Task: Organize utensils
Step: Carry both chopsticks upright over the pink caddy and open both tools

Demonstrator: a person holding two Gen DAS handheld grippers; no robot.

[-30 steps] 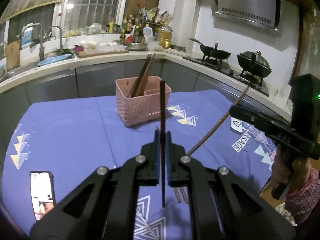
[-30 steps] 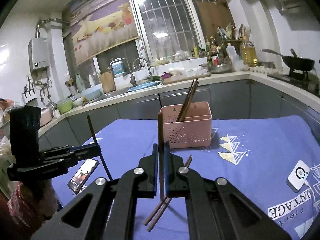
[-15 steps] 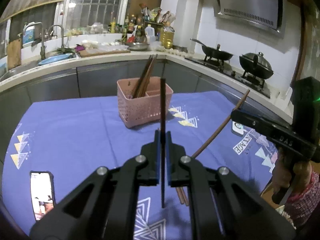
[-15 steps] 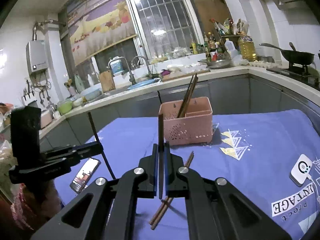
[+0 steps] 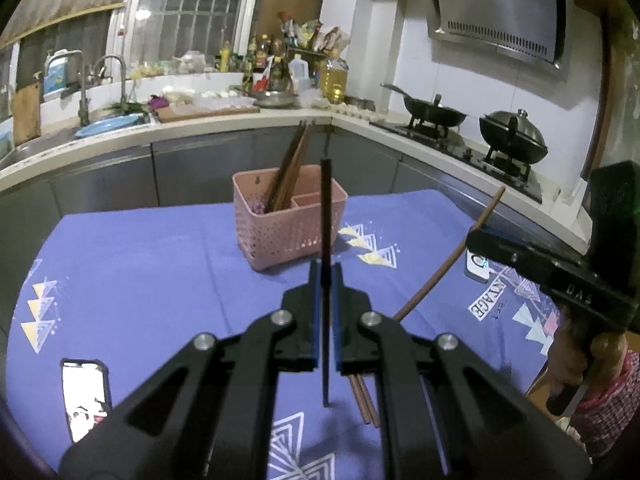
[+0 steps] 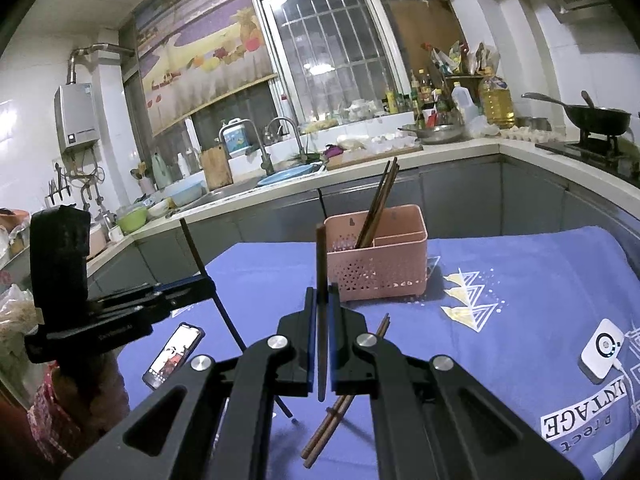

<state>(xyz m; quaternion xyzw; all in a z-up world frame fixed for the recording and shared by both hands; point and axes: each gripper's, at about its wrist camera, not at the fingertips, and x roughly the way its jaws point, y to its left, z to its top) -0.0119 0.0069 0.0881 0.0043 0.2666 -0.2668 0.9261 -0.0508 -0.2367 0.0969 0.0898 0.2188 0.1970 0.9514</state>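
**Both grippers hold one chopstick each above the purple cloth**

The left gripper (image 5: 326, 280) has its jaws clamped on a dark chopstick (image 5: 326, 216) that stands upright between them, its top end level with the pink basket (image 5: 288, 236) at 12 o'clock in the left wrist view. The right gripper (image 6: 318, 300) likewise has its jaws clenched on a brown chopstick (image 6: 320, 256), also upright. In the left wrist view that same right gripper appears at 3 o'clock, its chopstick slanting up to the right.

The pink basket sits on the cloth-covered surface (image 5: 140, 280), with several chopsticks in basket (image 5: 290, 168) leaning in its left compartment. Two loose chopsticks (image 6: 344, 400) lie side by side on the cloth, just under the right gripper at 6 o'clock. A lit phone (image 5: 85, 398) lies at 8 o'clock in the left view, and a small white device (image 6: 602, 350) rests at 4 o'clock in the right view.
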